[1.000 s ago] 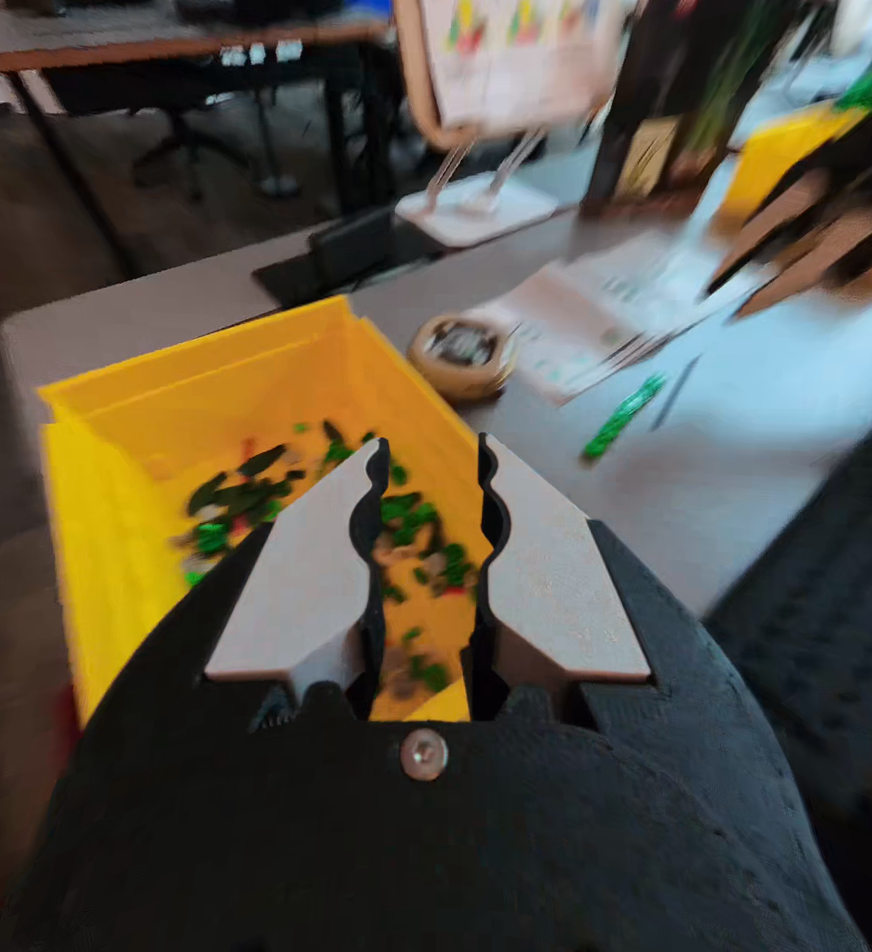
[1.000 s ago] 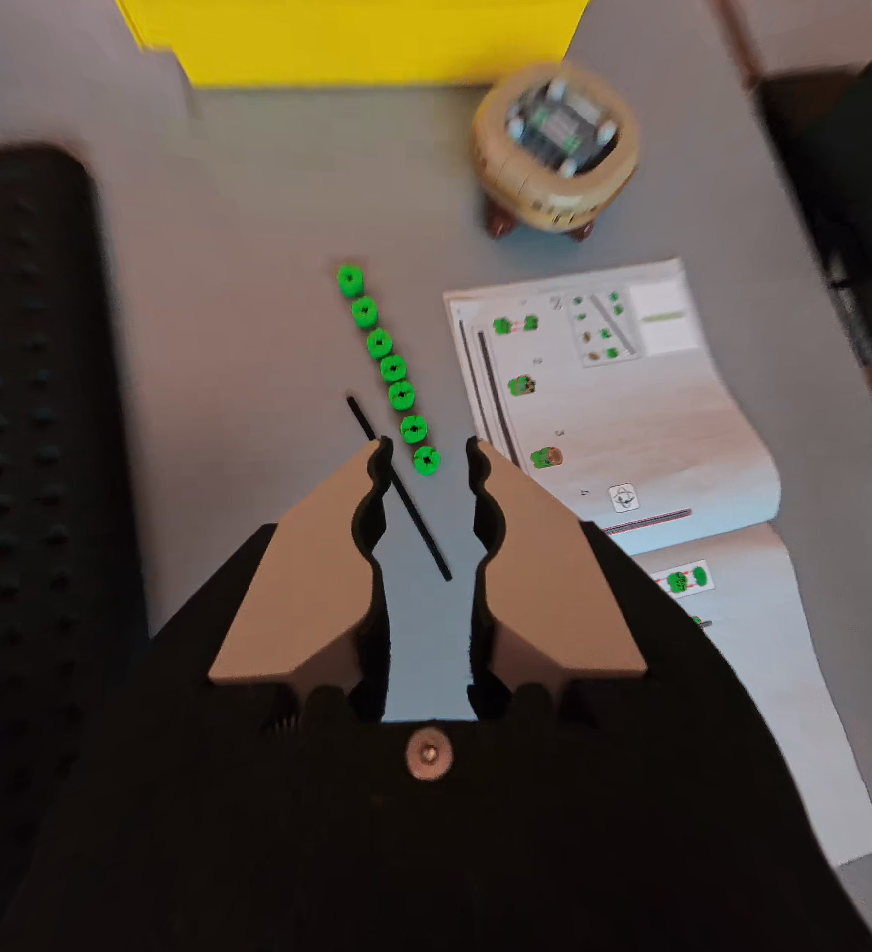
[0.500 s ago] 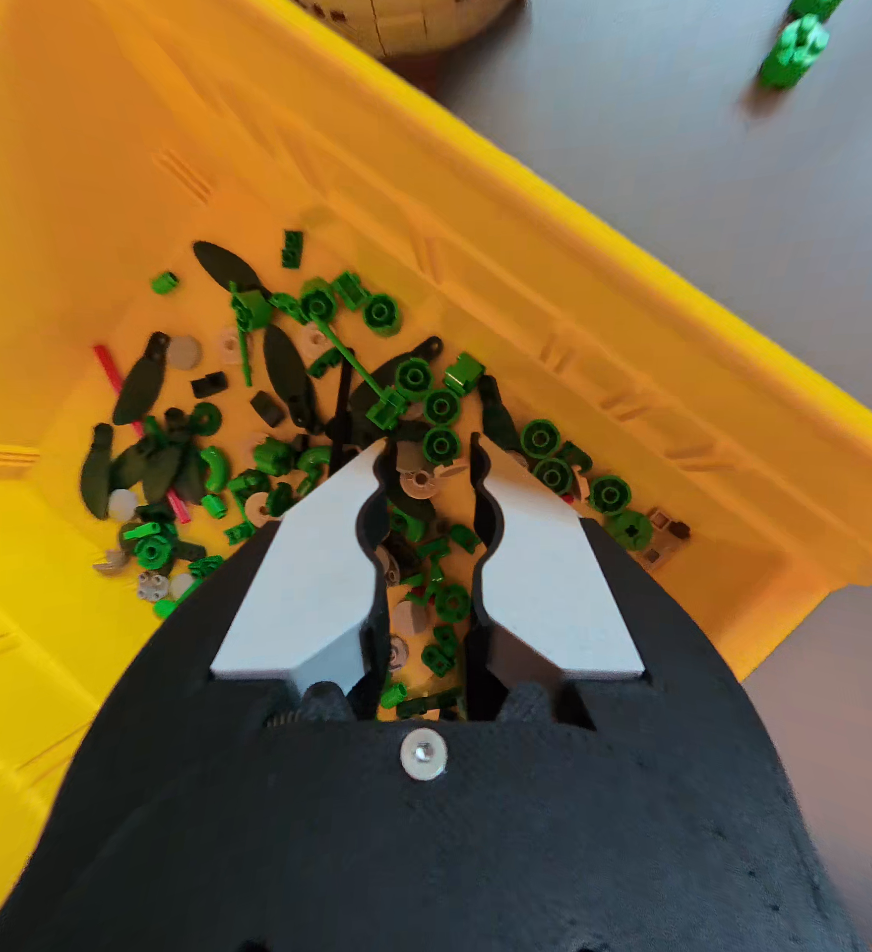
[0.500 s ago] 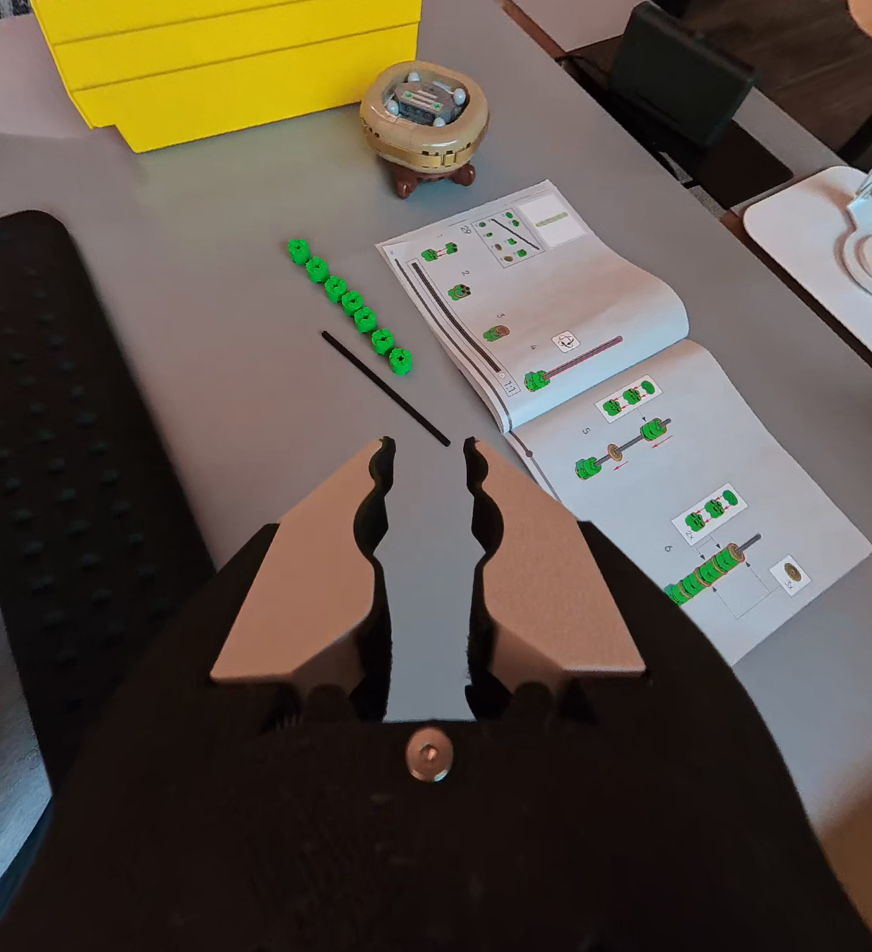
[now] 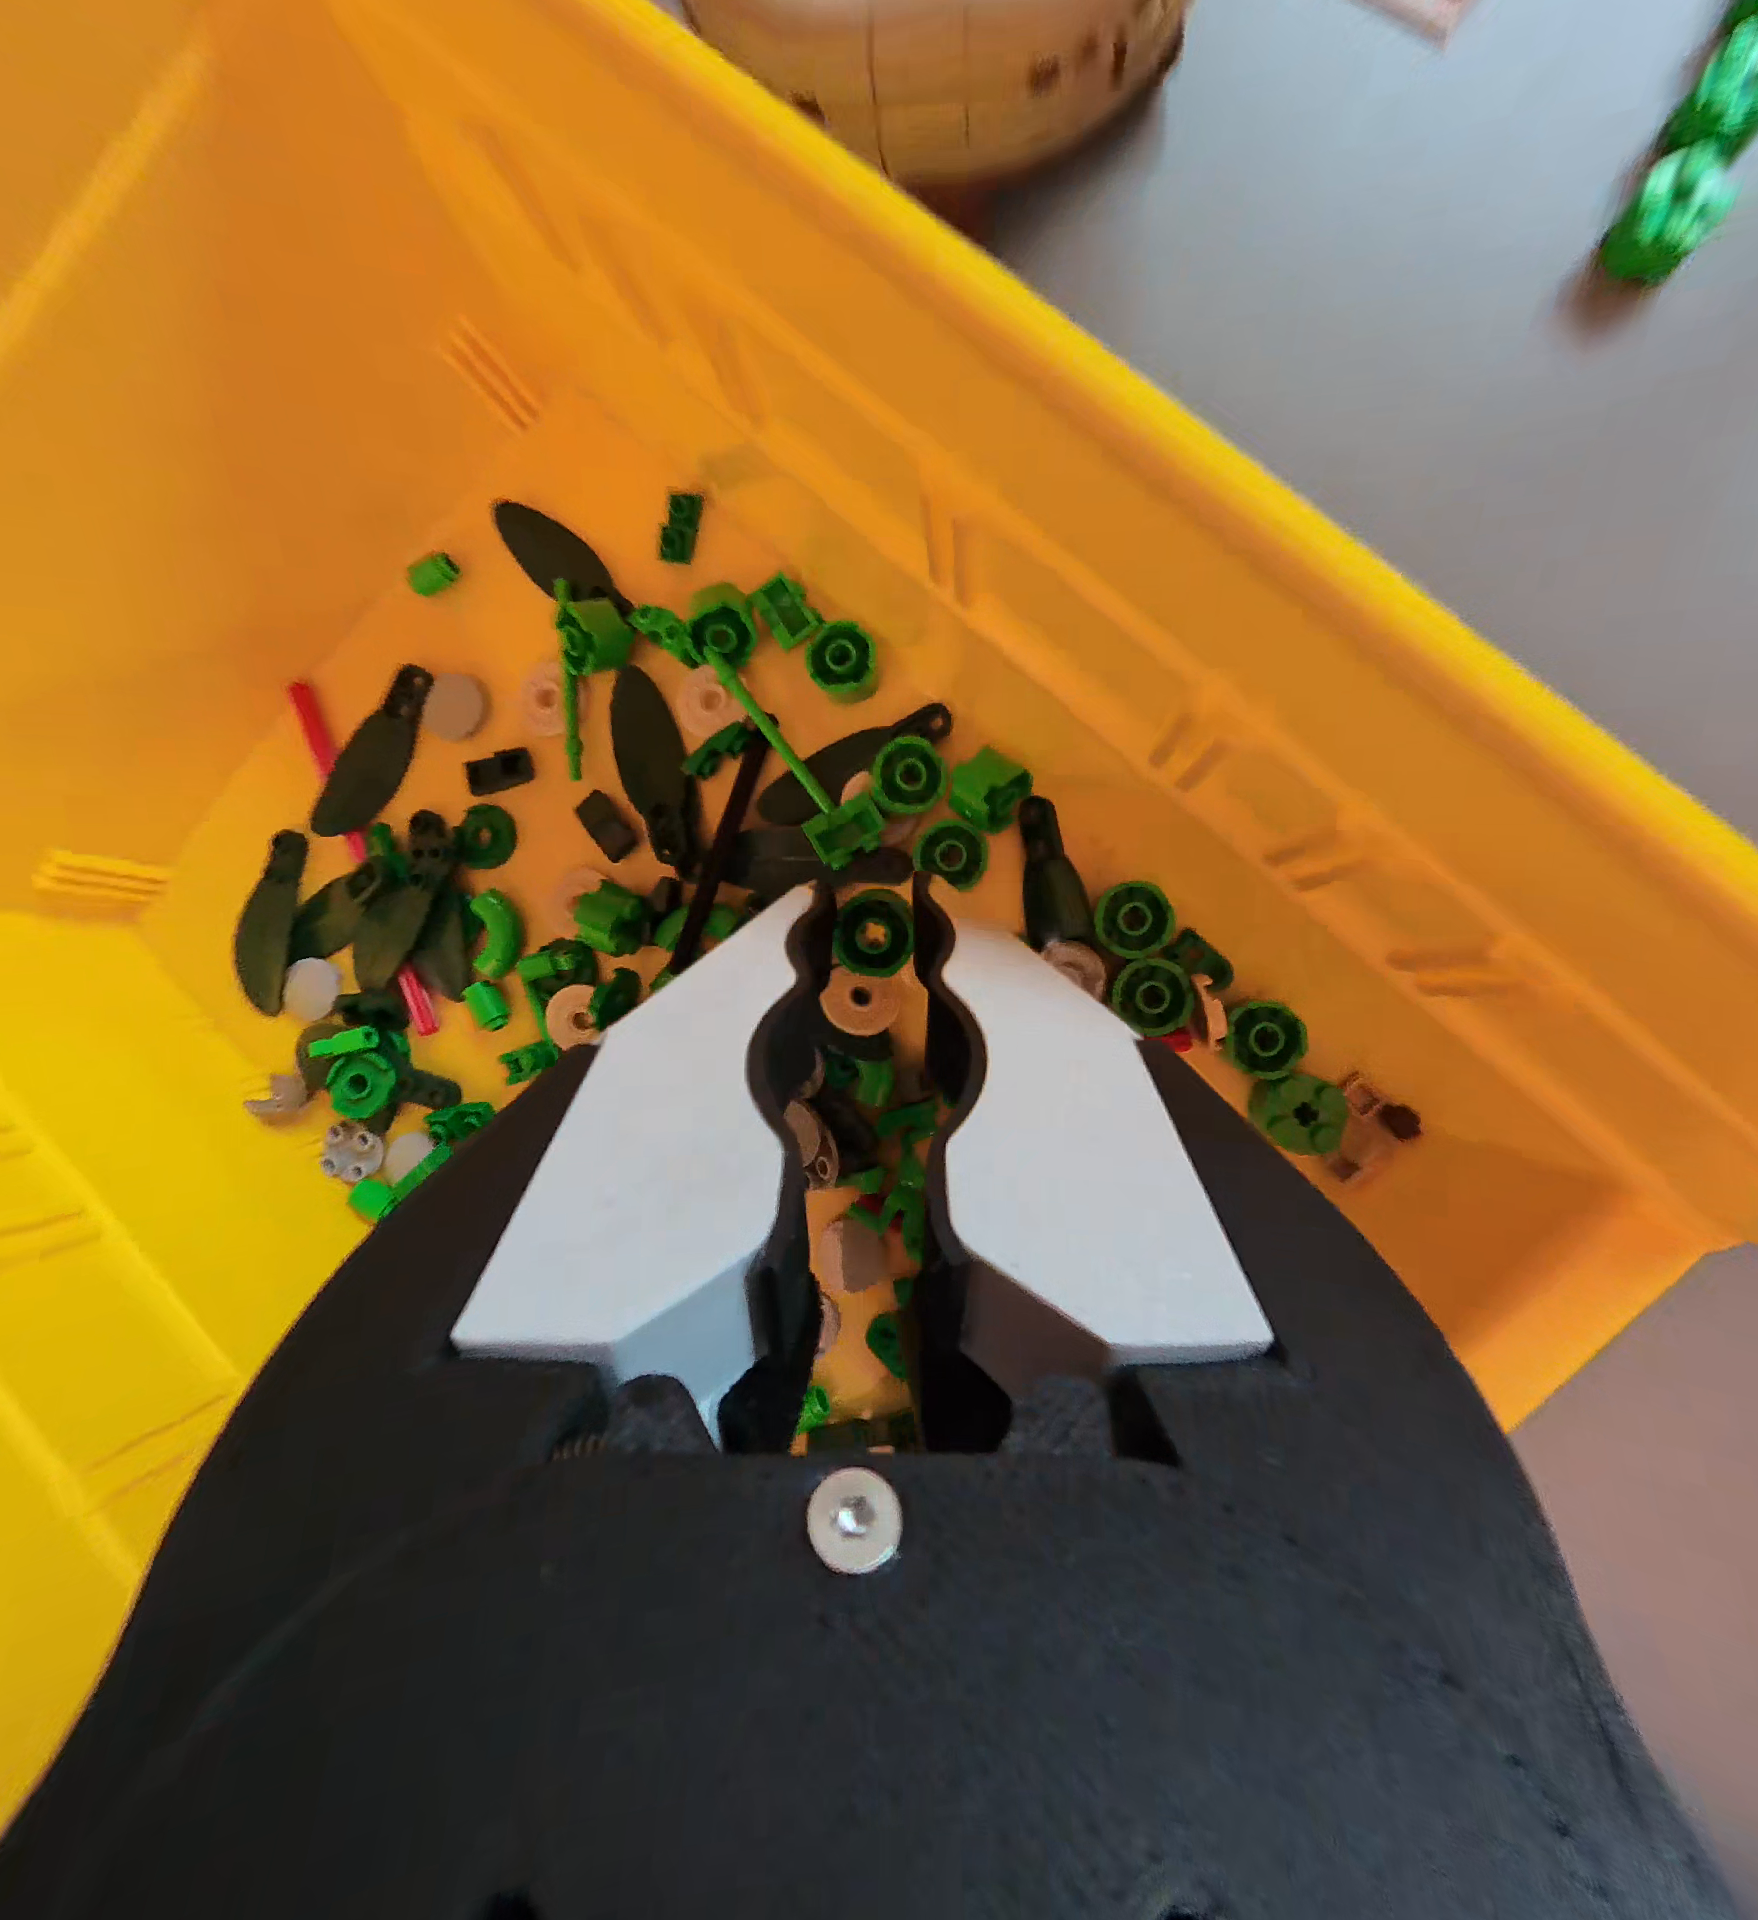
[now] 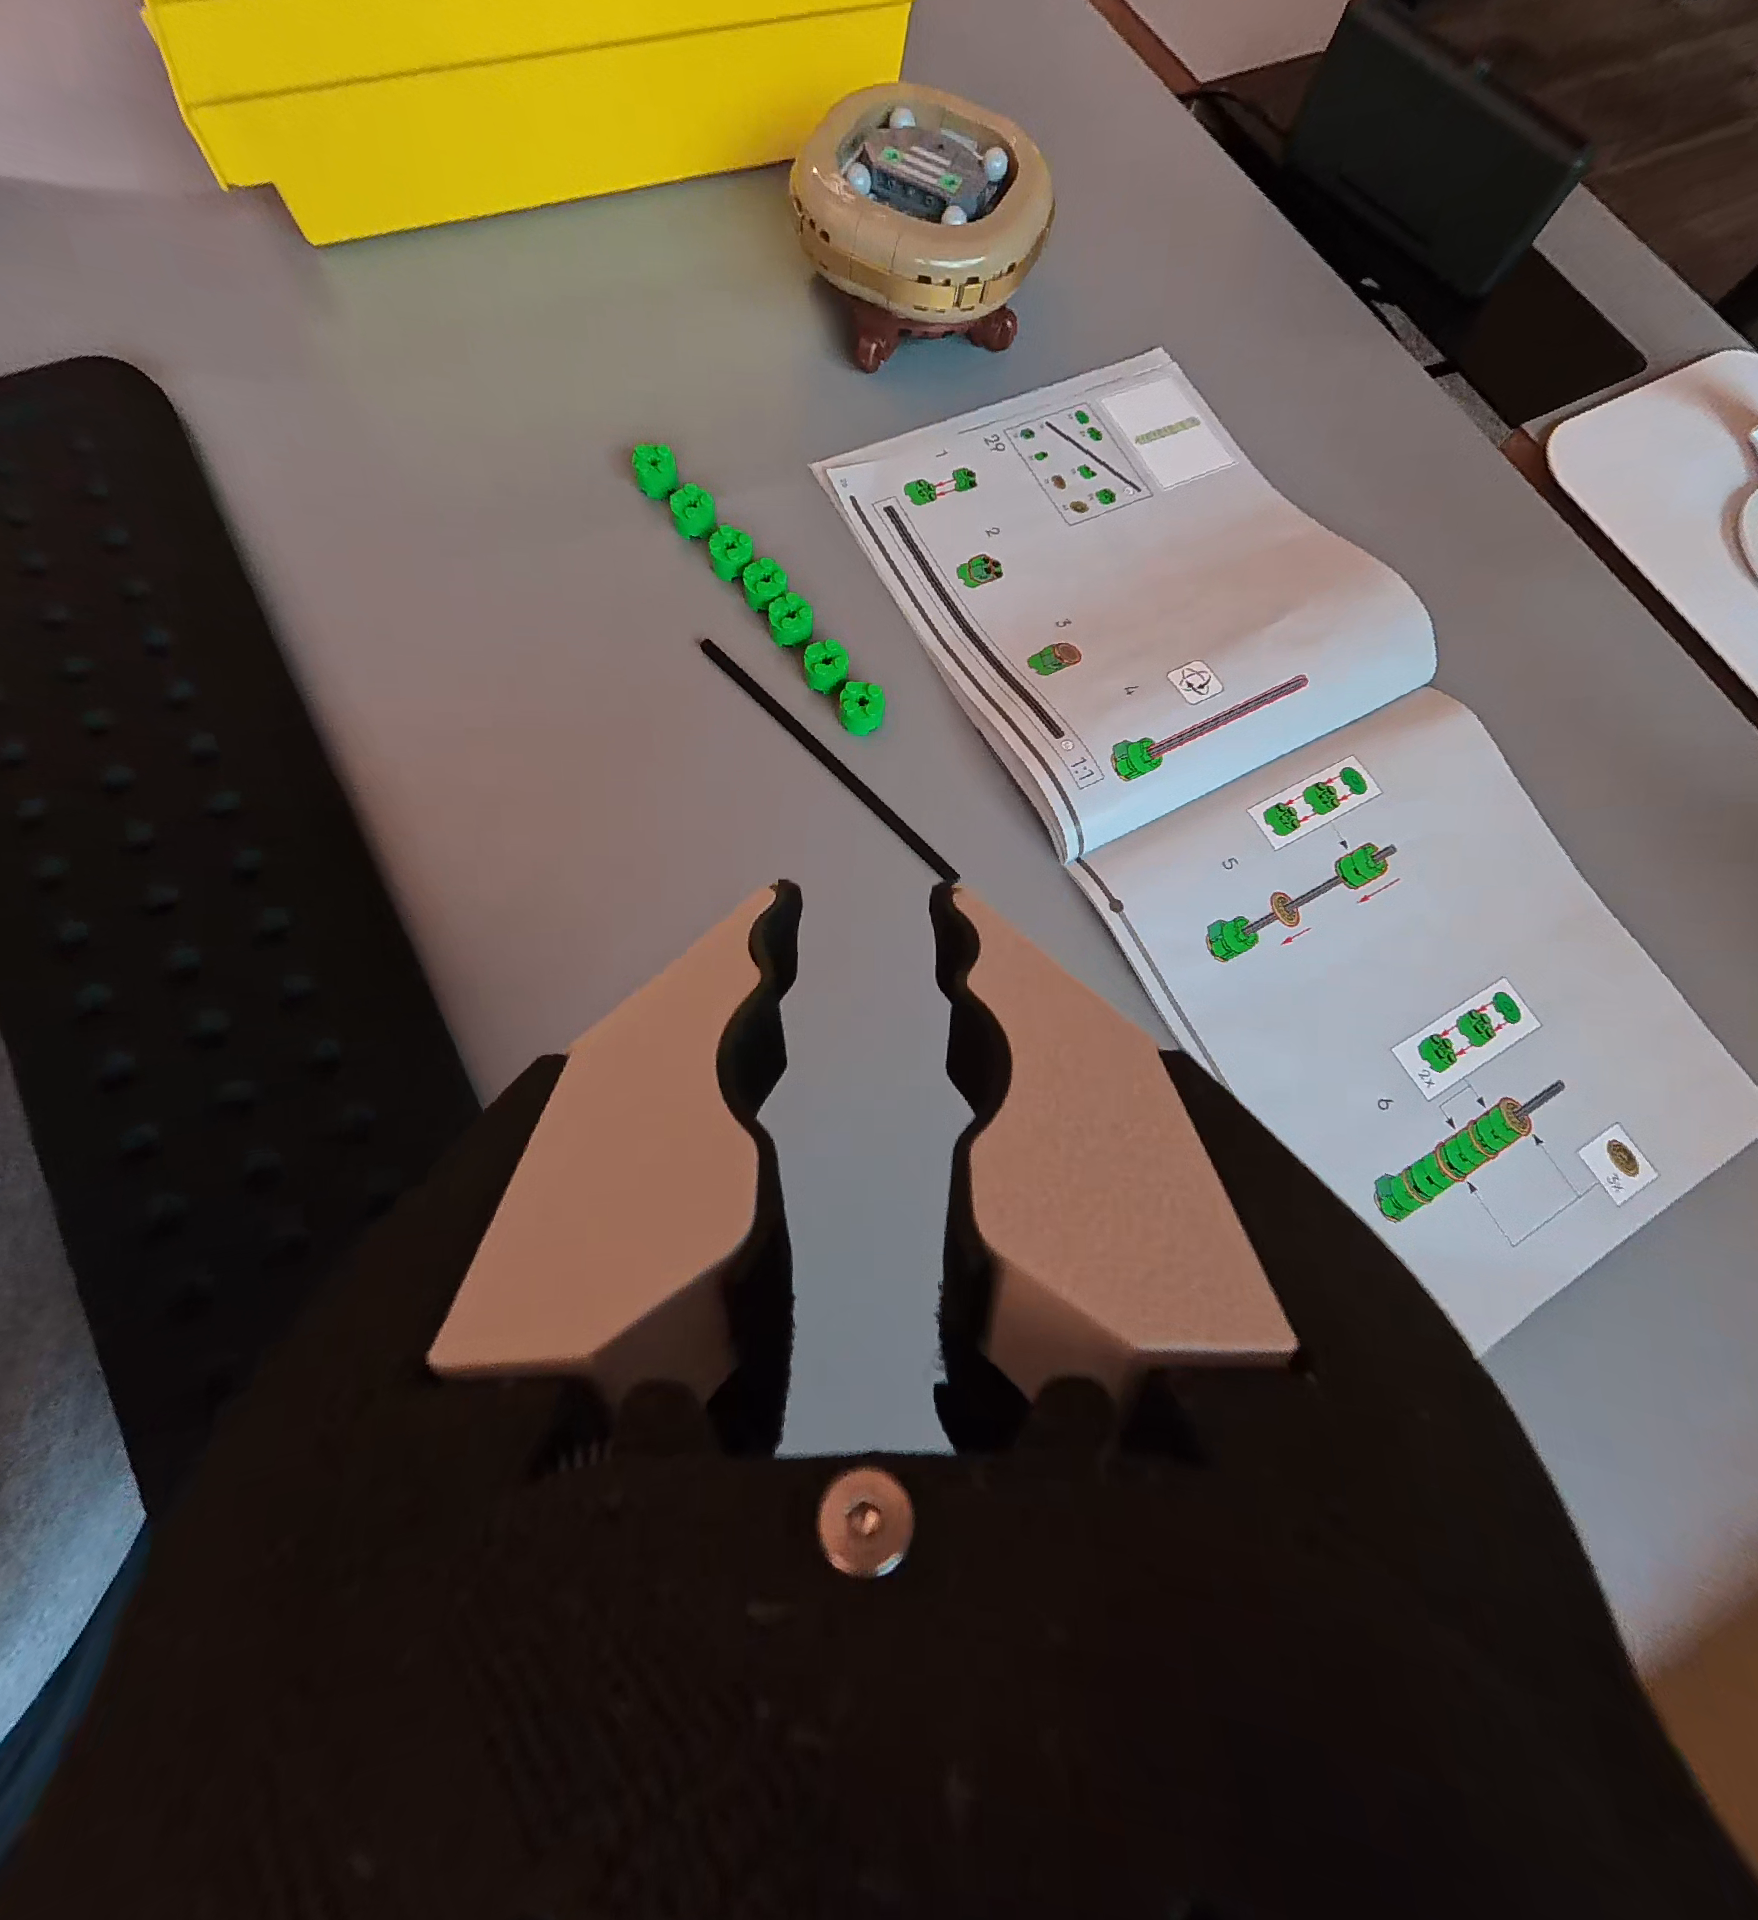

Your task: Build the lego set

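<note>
Hovering released in the yellow bin (image 5: 1114, 436), left claw (image 5: 870, 902) frames a green round brick (image 5: 873, 932); right claw (image 6: 864, 896) released.

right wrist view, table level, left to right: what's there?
Black studded mat → black axle rod → row of green round bricks → open instruction booklet → white stand base.

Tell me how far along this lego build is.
Early. Done: the tan pot stands built, and seven green round bricks are lined up beside the black axle, none threaded yet. In hand: nothing; the left gripper is open over a green round piece in the yellow bin. The right gripper hovers open. Left: stacking.
</note>
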{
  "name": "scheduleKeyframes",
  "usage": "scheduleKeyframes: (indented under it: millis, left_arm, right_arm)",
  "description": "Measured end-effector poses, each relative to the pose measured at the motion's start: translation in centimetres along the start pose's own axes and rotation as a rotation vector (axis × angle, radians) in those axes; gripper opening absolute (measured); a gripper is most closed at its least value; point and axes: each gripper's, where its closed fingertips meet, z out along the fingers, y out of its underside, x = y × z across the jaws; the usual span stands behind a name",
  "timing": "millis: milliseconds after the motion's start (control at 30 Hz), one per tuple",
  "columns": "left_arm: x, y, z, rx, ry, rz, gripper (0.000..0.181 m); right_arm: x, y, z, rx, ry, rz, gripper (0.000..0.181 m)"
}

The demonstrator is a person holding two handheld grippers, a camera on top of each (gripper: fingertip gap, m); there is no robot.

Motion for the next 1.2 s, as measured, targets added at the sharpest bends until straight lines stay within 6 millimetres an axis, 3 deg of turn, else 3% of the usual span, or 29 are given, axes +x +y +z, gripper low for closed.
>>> scheduleKeyframes:
  millis: [33,133,200,267,333,367,500,567,633,733,833,967,1100,1200]
  left_arm:
    - [-0.3,-0.4,-0.8,0.038,-0.020,-0.030,0.012]
    - [-1.0,-2.0,-3.6,0.187,-0.077,-0.148,0.013]
    - [-0.1,-4.1,-6.0,0.334,-0.033,-0.254,0.013]
    - [2.4,-7.3,-9.1,0.523,0.101,-0.342,0.013]
    - [6.4,-11.0,-12.7,0.730,0.258,-0.343,0.012]
    - [8.3,-12.2,-13.6,0.773,0.286,-0.325,0.012]
    - [18.5,-16.1,-12.0,0.765,0.473,-0.268,0.012]
    - [23.4,-18.2,-10.5,0.779,0.697,-0.366,0.012]
    - [26.6,-19.7,-8.6,0.762,0.904,-0.474,0.012]
    - [28.7,-21.3,-5.9,0.735,1.067,-0.589,0.011]
    - [30.6,-22.2,-4.3,0.697,1.114,-0.609,0.011]
    - [32.0,-22.8,-3.5,0.657,1.178,-0.657,0.011]
    - [32.5,-23.0,-2.9,0.633,1.170,-0.685,0.012]
    - [32.7,-23.2,-2.6,0.631,1.145,-0.691,0.011]
  right_arm:
    - [-0.1,-0.1,0.0,0.012,-0.002,0.003,0.025]
    - [-0.8,-0.9,0.4,0.070,-0.017,0.008,0.024]
    - [-1.5,-1.8,1.0,0.120,-0.017,-0.013,0.024]
    - [-2.5,-3.3,1.4,0.192,-0.002,-0.058,0.024]
    - [-4.1,-5.0,1.7,0.277,0.001,-0.118,0.025]
    - [-4.9,-5.8,1.8,0.321,0.009,-0.149,0.025]
    - [-8.2,-8.3,1.3,0.503,0.100,-0.324,0.025]
    - [-9.8,-8.6,0.8,0.554,0.156,-0.448,0.025]
    - [-11.1,-8.3,0.5,0.574,0.161,-0.507,0.027]
    - [-11.3,-7.1,0.0,0.570,0.151,-0.487,0.029]
    - [-10.5,-5.9,-0.7,0.587,0.144,-0.440,0.029]
    - [-10.2,-4.7,-1.1,0.602,0.081,-0.407,0.025]
    - [-10.9,-3.7,-0.9,0.600,-0.008,-0.421,0.000]
    - [-10.8,-3.5,-1.1,0.604,-0.032,-0.420,0.000]
